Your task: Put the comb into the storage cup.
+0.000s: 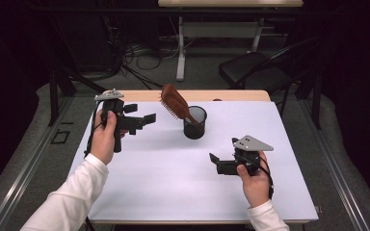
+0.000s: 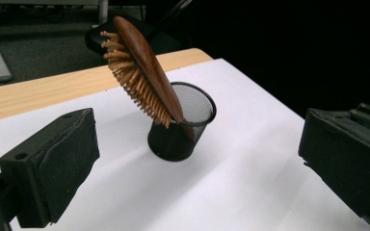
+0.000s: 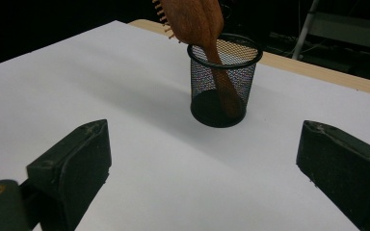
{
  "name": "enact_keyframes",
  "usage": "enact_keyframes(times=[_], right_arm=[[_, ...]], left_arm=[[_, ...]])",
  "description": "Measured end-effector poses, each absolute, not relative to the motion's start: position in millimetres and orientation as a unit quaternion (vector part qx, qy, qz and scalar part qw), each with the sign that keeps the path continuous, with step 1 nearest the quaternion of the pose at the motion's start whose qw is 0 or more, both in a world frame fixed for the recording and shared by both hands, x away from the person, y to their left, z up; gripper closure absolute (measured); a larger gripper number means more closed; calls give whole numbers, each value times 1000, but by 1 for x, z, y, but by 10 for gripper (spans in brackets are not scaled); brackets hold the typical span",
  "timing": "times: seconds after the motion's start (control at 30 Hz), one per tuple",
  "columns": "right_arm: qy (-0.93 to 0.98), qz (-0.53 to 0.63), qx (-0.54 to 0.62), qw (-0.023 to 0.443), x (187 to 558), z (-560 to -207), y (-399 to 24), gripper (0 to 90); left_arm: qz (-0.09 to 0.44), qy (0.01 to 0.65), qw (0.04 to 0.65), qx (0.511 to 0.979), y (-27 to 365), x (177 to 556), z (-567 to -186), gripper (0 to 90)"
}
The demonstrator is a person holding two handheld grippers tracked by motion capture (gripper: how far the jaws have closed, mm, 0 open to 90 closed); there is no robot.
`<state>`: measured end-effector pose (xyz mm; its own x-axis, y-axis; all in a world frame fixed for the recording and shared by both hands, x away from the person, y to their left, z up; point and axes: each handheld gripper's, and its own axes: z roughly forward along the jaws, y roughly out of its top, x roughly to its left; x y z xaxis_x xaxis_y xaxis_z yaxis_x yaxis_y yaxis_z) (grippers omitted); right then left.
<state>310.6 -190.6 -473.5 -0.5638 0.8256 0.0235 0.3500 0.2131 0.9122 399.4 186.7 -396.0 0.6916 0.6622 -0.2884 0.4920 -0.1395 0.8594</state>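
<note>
I see the wooden hairbrush (image 2: 142, 72) leaning handle-down in the black mesh cup (image 2: 183, 127), frame centre; my jaws stand wide apart, empty.

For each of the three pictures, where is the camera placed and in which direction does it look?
High view: above the person's side, looking forward and down at the table; both forearms, the left hand-held gripper and the right hand-held gripper show.
Left gripper view: rides that gripper, looking between its open jaws.
Right gripper view: same, jaws open.
Shared: the hairbrush leaning in the mesh cup.
</note>
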Motion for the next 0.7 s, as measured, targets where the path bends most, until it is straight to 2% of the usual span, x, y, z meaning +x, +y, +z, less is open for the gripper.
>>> enact_keyframes(times=[0.27,0.7], right_arm=[[739,484,399,244,311,-474,-191,49],[742,482,397,245,310,-473,-191,49]], left_arm=[[94,359,511,775,187,379,-397,5],[81,333,503,793,190,351,-407,12]])
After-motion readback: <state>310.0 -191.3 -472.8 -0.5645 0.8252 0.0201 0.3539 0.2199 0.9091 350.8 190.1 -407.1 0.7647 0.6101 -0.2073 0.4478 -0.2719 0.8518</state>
